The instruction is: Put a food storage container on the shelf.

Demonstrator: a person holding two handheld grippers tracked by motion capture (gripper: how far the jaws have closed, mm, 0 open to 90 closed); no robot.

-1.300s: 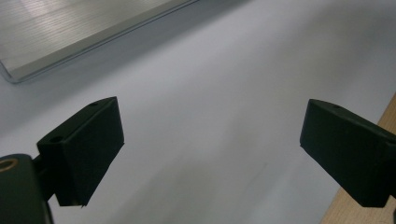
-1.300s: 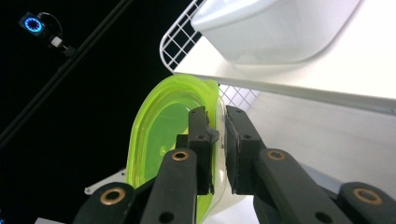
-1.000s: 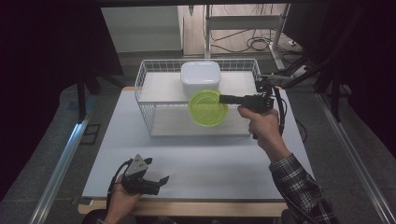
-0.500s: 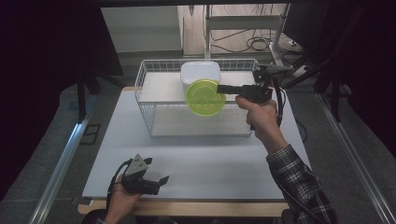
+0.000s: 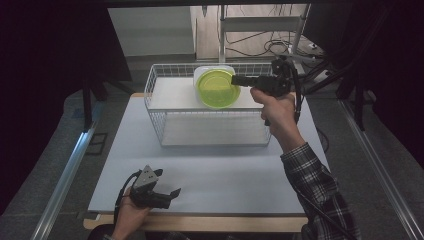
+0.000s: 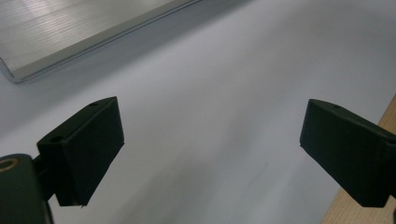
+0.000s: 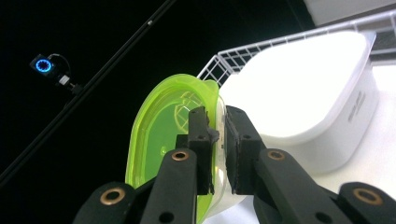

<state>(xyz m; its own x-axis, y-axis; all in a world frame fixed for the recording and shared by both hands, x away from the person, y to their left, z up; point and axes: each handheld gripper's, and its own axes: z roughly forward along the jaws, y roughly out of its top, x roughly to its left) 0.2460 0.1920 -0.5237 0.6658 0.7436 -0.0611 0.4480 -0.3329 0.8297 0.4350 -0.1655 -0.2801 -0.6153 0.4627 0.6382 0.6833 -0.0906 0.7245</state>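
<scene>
Two hand-held grippers, one raised, one resting low

The right gripper [image 5: 239,80] is held out level on an outstretched arm in a plaid sleeve, jaws pinched nearly together; the left gripper [image 5: 169,196] sits low near the person's body, its jaws spread wide apart
</scene>
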